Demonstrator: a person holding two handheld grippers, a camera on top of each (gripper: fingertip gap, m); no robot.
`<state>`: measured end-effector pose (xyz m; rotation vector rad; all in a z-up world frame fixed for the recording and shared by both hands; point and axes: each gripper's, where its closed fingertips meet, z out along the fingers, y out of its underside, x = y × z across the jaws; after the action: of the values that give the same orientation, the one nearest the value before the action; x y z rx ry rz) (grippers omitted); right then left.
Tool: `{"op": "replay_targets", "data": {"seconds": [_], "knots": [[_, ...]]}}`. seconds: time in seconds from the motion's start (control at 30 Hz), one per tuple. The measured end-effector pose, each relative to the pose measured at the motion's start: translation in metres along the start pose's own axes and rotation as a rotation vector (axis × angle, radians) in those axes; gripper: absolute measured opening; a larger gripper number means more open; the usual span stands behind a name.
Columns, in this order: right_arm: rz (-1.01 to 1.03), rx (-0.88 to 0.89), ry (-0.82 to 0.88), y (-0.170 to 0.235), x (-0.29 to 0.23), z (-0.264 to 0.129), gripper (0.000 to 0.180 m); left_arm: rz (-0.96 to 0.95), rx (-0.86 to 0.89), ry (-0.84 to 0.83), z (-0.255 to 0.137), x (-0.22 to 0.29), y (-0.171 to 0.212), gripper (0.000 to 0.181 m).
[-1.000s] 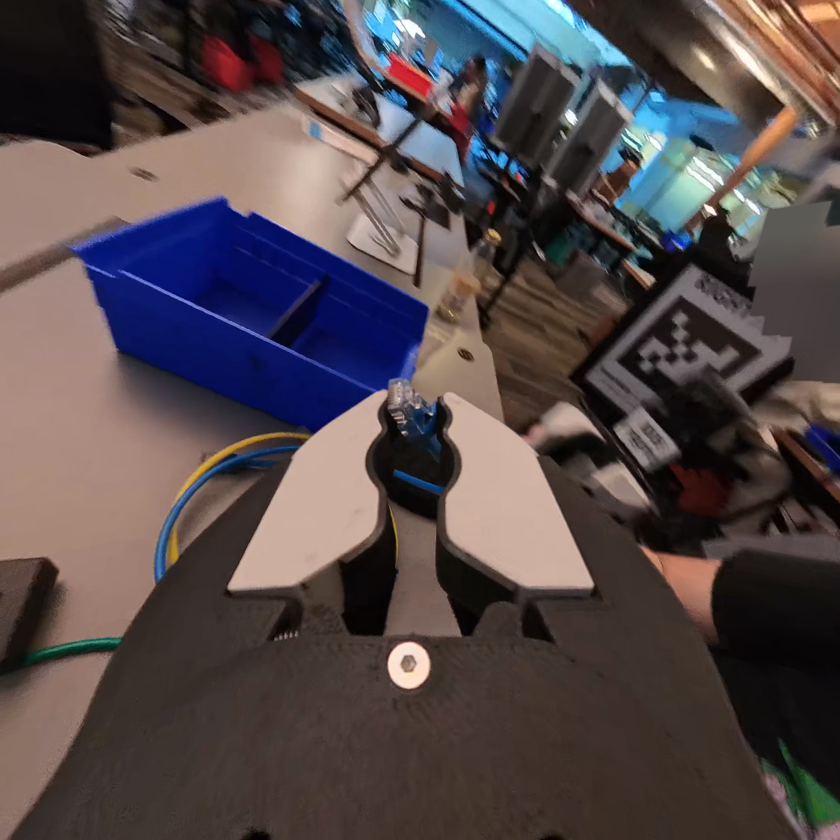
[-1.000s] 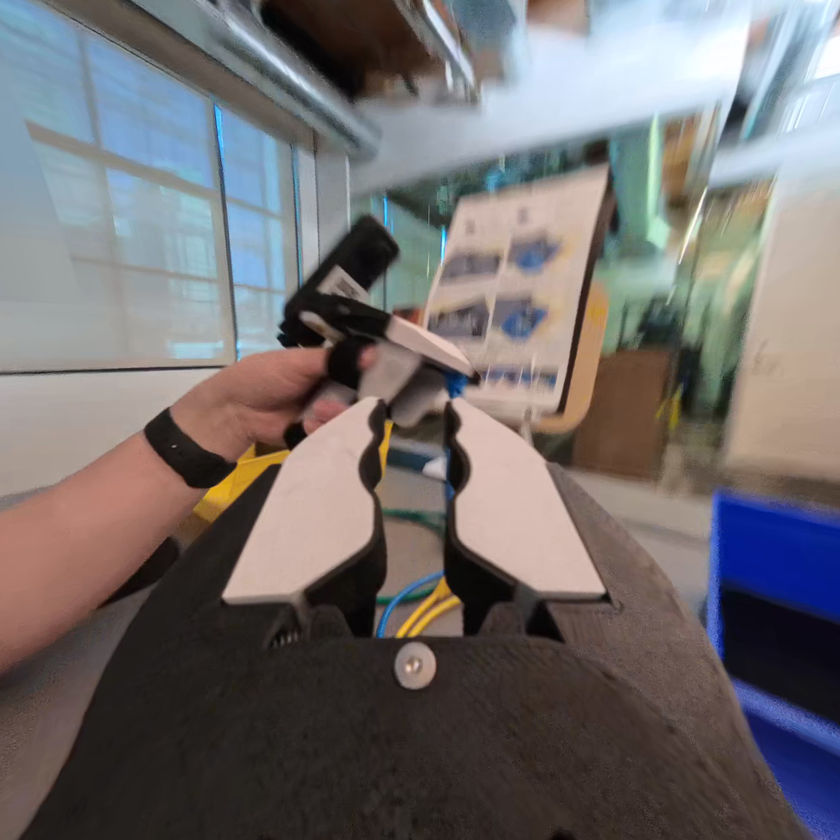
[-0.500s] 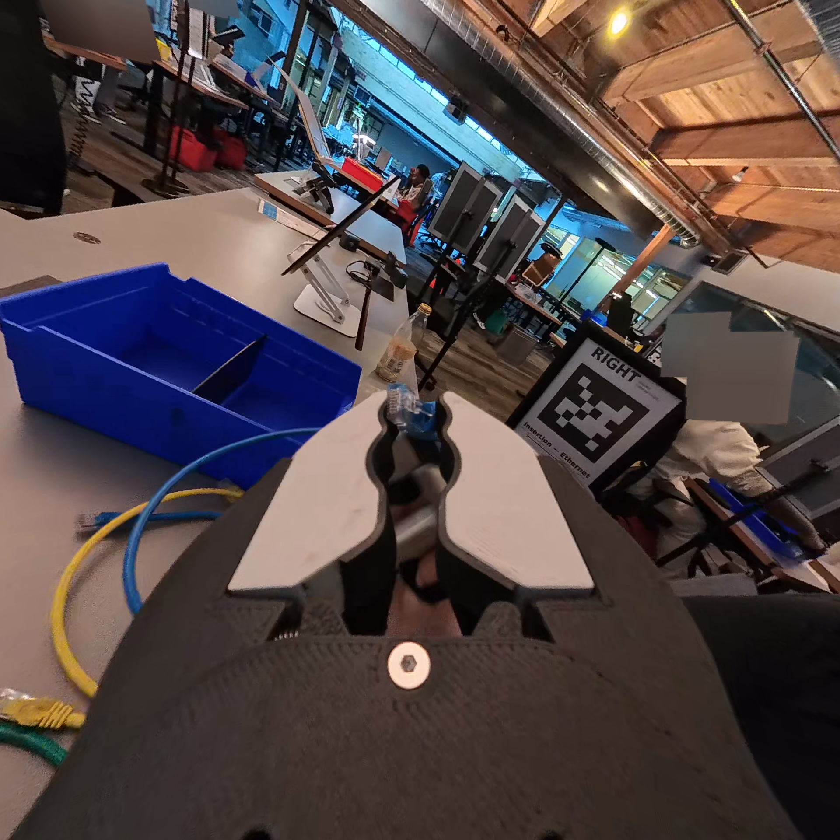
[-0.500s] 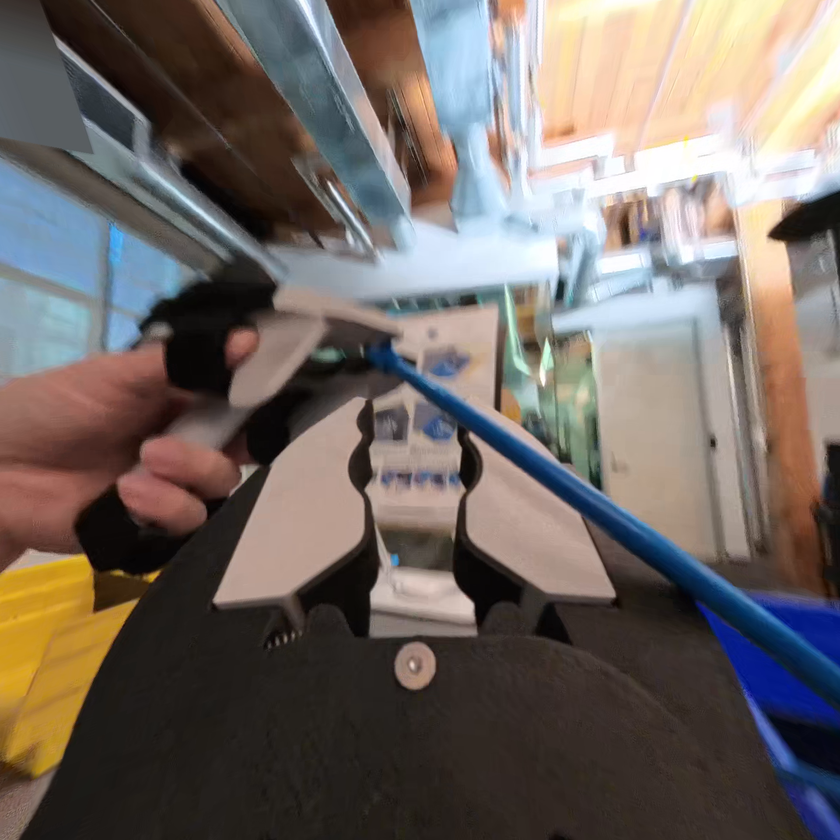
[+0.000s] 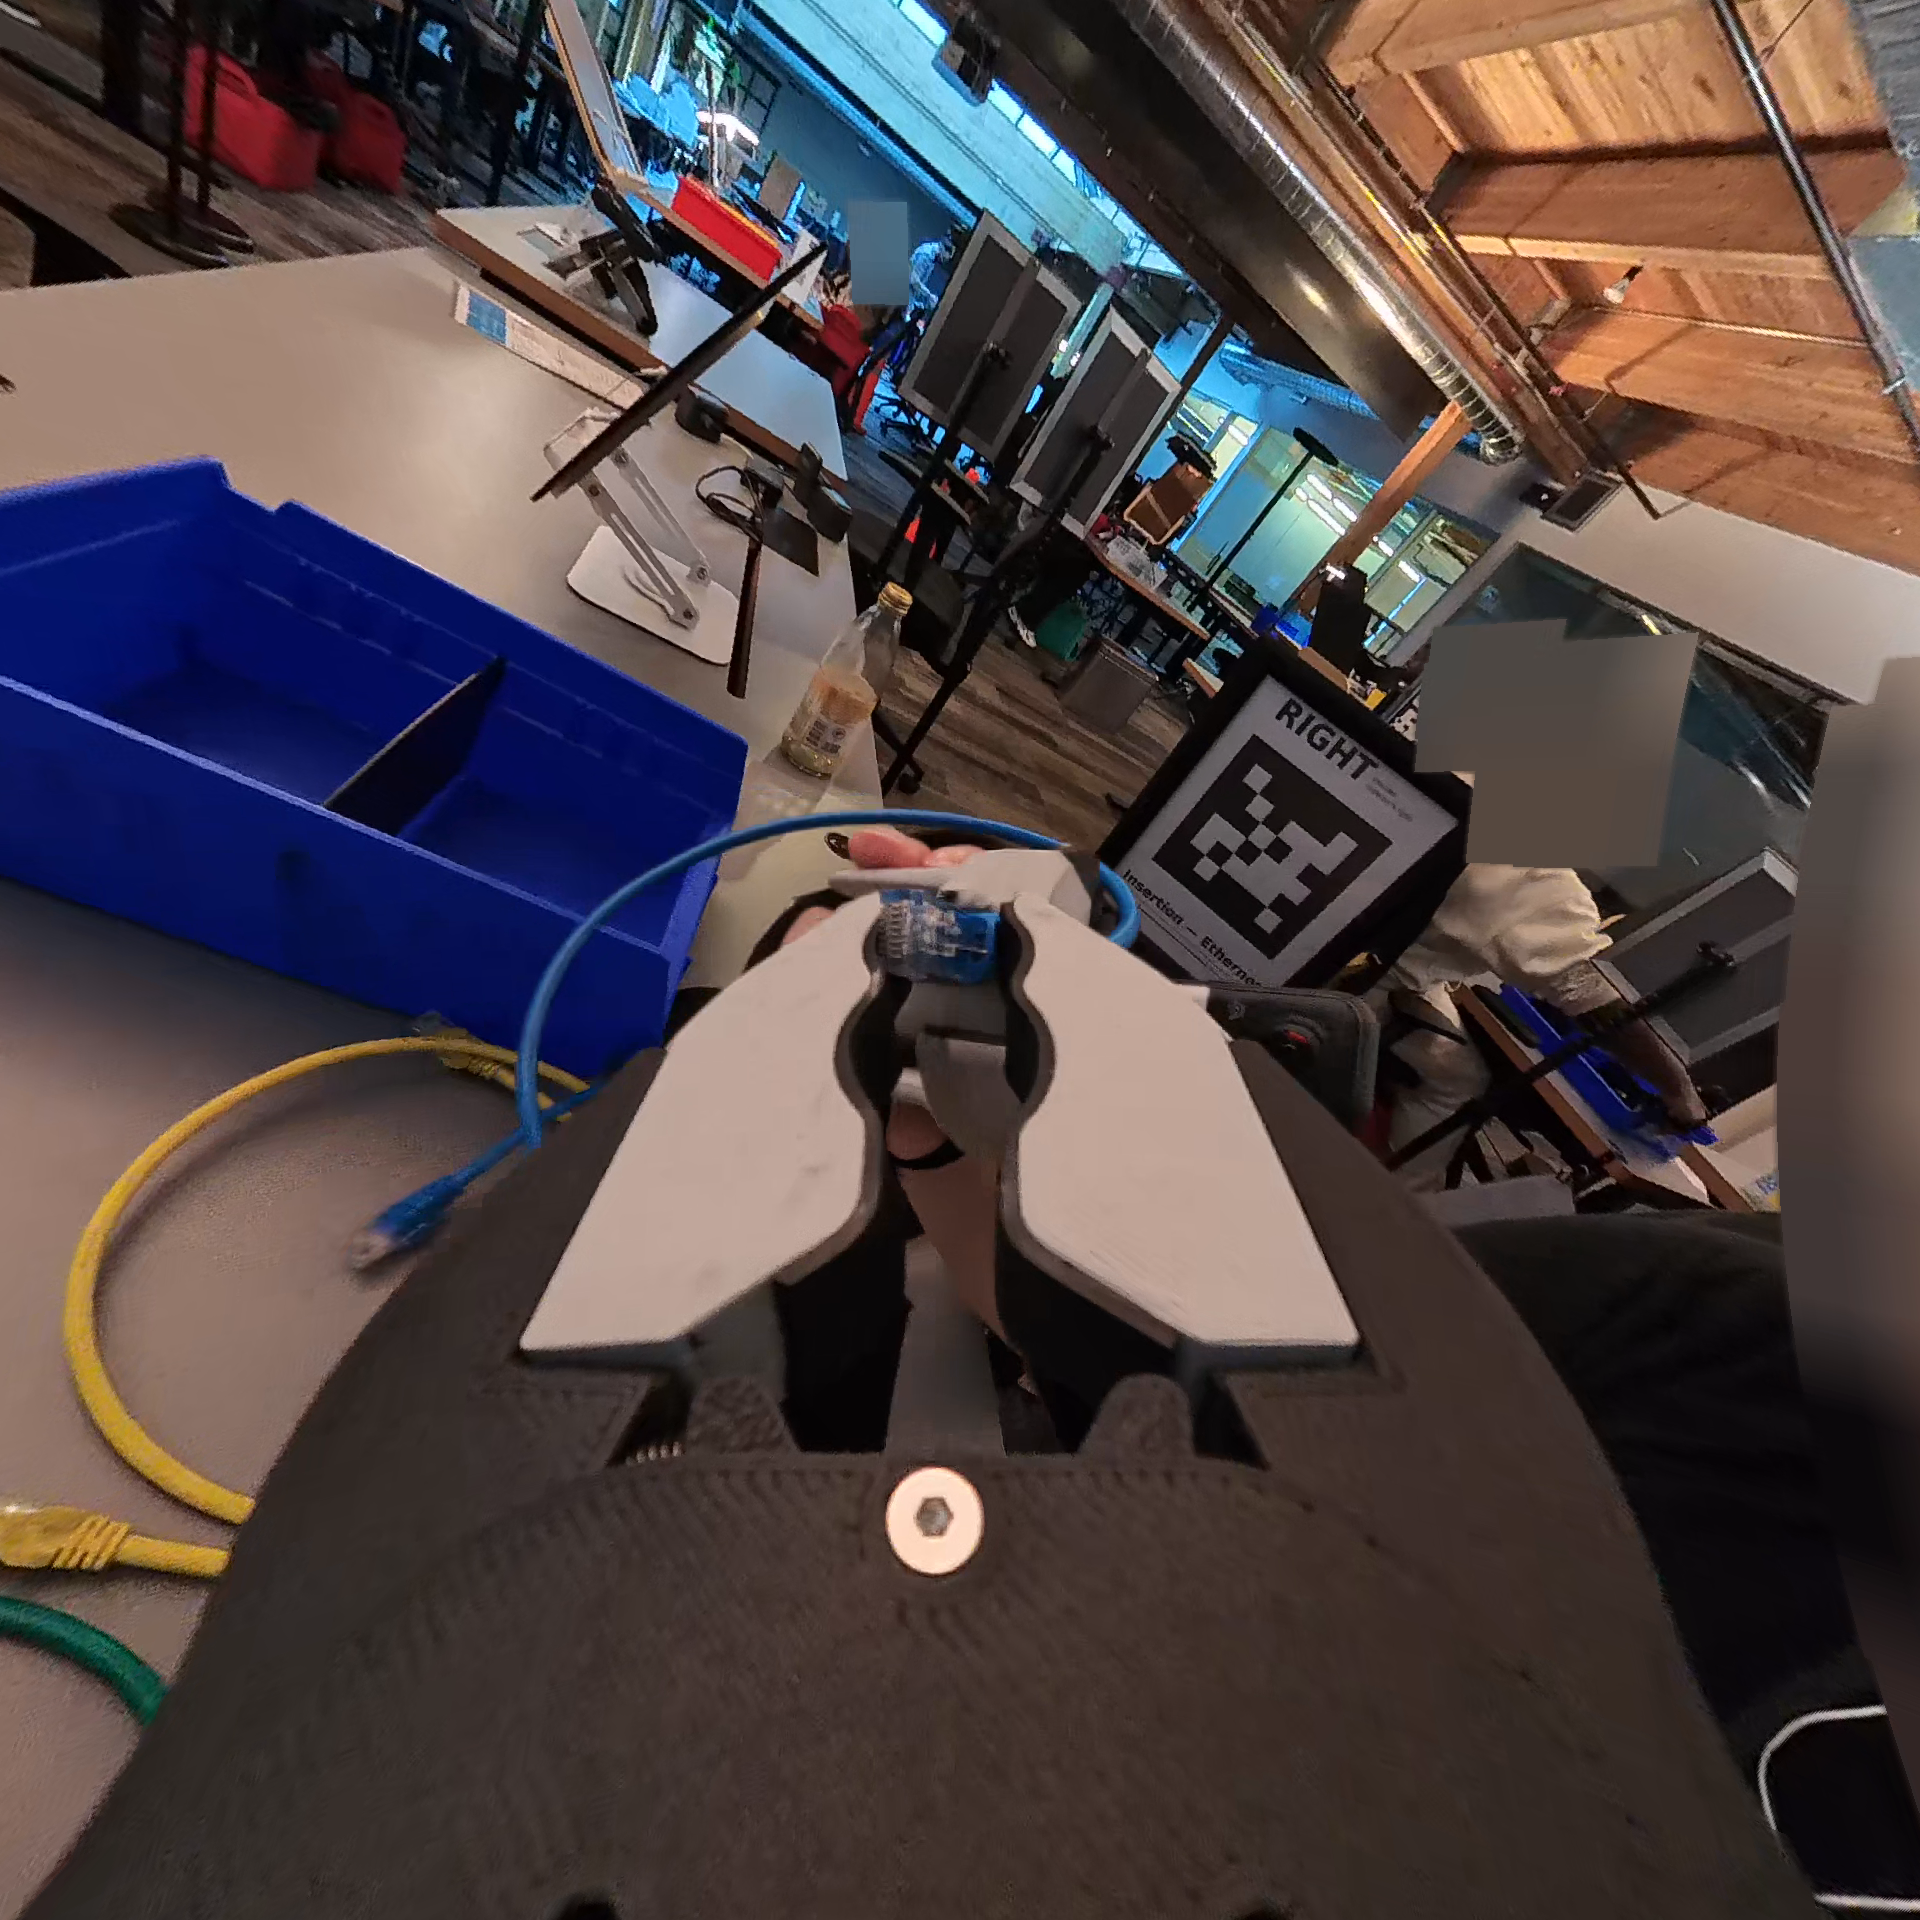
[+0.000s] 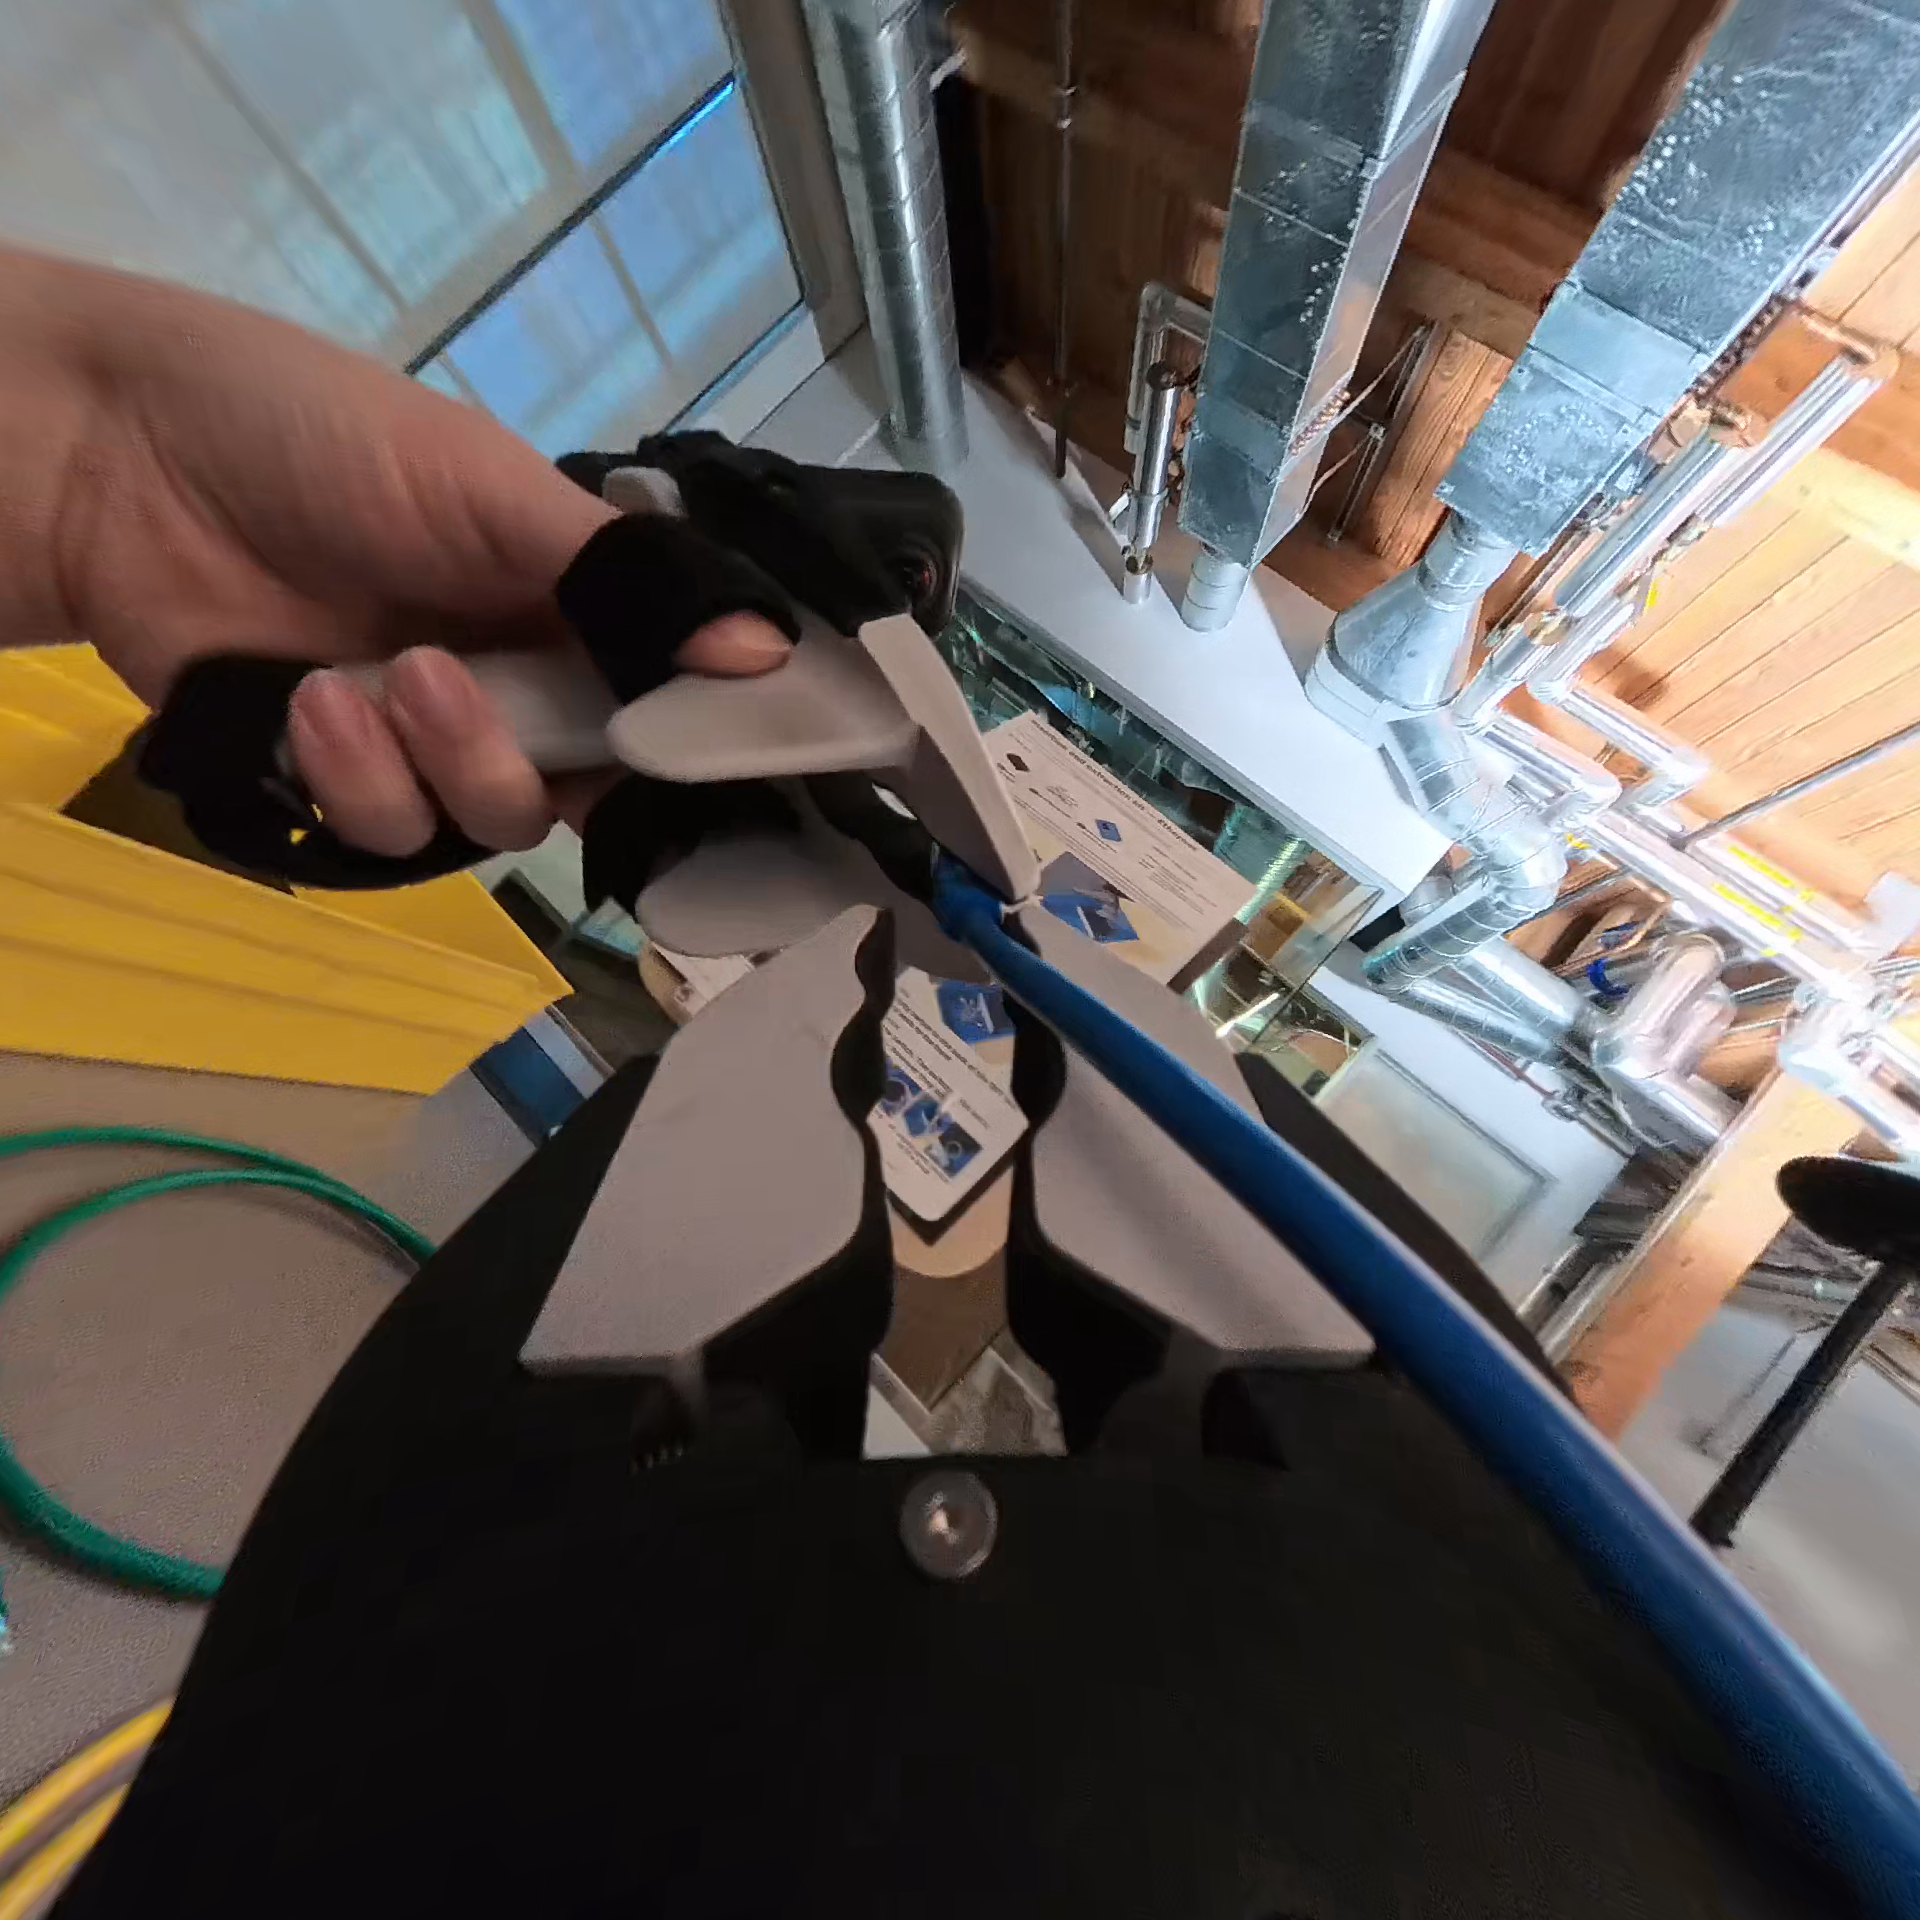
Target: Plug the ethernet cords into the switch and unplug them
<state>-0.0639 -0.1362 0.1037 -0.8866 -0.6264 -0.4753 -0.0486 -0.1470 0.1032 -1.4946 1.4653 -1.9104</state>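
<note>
My left gripper [image 5: 940, 925] is shut on the plug [image 5: 935, 940] of the blue ethernet cord [image 5: 582, 966] and holds it above the table. The cord arcs left and down to its free plug [image 5: 410, 1221], which hangs just over the table. In the right wrist view the left gripper [image 6: 992, 883], held by a hand, pinches the plug right in front of my right gripper [image 6: 961, 930]. The right gripper's jaws stand a little apart with nothing between them. The blue cord [image 6: 1299, 1184] lies across its right finger. No switch is in view.
A blue divided bin [image 5: 312, 727] stands on the grey table [image 5: 260, 364] to the left. A yellow cord [image 5: 104, 1247] and a green cord [image 5: 73, 1652] lie near the front. A bottle [image 5: 842, 686] stands at the table edge. A yellow bin [image 6: 208, 935] sits at the left. My two grippers' fingertips are within a few centimetres of each other.
The left gripper has lifted the blue plug and the cord rose off the table. The right gripper has swung up close to the left gripper's tip, and the cord now lies across its finger.
</note>
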Motion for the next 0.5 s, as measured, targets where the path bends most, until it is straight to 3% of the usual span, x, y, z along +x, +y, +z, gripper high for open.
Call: {"op": "replay_targets", "data": {"seconds": [0.13,0.5], "knots": [[0.039,-0.042,-0.043,0.0033,-0.0006,0.0007,0.011,0.021,-0.028,-0.024,-0.0014,-0.0028,0.0031,0.016],[0.236,-0.074,-0.087,0.0008,-0.0051,0.0042,0.011,0.051,-0.048,-0.038,-0.0065,-0.0038,0.005,0.016]]}}
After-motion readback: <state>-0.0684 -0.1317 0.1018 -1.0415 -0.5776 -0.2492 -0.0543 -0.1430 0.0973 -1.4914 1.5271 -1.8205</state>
